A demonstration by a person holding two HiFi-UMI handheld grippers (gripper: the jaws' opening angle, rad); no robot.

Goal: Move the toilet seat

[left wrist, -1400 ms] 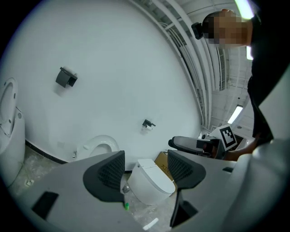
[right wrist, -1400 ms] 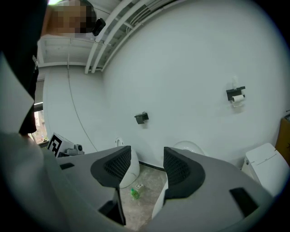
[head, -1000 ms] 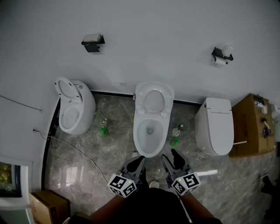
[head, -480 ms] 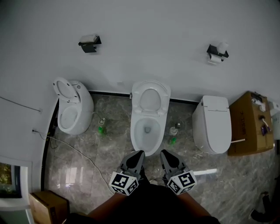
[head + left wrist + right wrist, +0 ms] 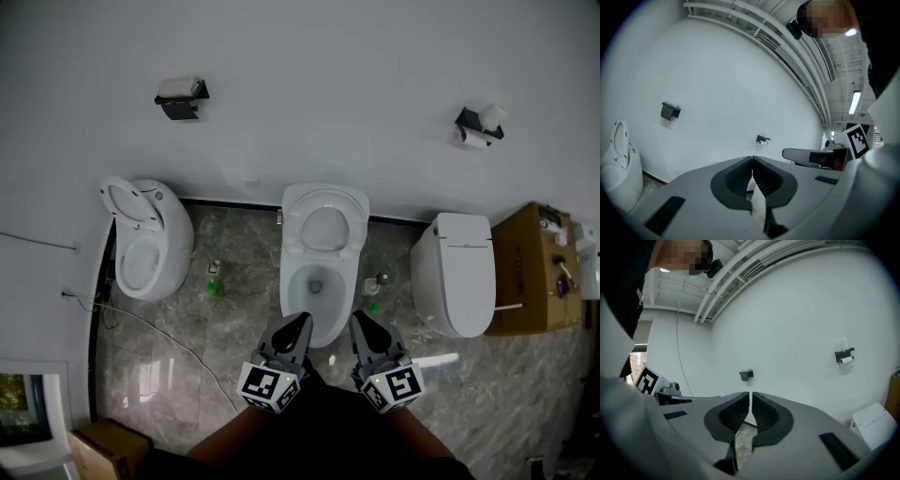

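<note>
Noted right tool [image 5: 360,321] just clenched shut on nothing and left tool [image 5: 300,321] likewise clenched empty, both poised just short of the front rim of the middle toilet [image 5: 291,291], toilet seat [image 5: 302,230] upright at the back of it, untouched, so reopening judged necessary before any grasp

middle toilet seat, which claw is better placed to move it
Left, marginally. The shut left claw points over the front of the bowl, in line with the raised seat; the right claw, just closed on nothing, sits off its right side.
</note>
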